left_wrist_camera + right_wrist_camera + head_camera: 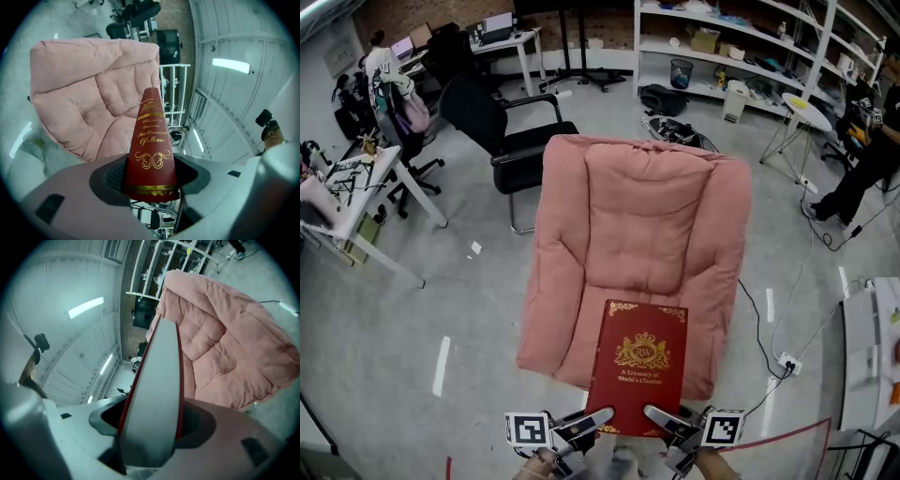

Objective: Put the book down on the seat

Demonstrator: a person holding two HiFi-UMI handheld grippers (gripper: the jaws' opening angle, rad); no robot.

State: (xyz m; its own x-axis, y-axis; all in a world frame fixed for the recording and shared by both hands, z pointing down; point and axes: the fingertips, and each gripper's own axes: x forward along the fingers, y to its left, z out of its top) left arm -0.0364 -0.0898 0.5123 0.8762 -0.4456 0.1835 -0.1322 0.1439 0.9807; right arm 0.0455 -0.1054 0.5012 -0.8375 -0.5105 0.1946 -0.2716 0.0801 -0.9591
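**Head view.** Your left tool [592, 418] and right tool [662, 416] each clench the near edge of the red hardcover book with a gold crest [637, 367]. The book is cover-up over the front of the seat of the pink padded armchair [637, 216]. Whether it touches the cushion cannot be told.

**Left gripper view.** Your jaws grasp the book at its gilt-lettered spine, and the armchair stands beyond.

**Right gripper view.** Your jaws grasp the pale page edge between the red covers, and the armchair lies to the right.

Grey floor [394, 309] lies around the black chair [514, 141]; behind it is a brick wall [450, 11], right of it white shelves [694, 49], left a desk [370, 183].
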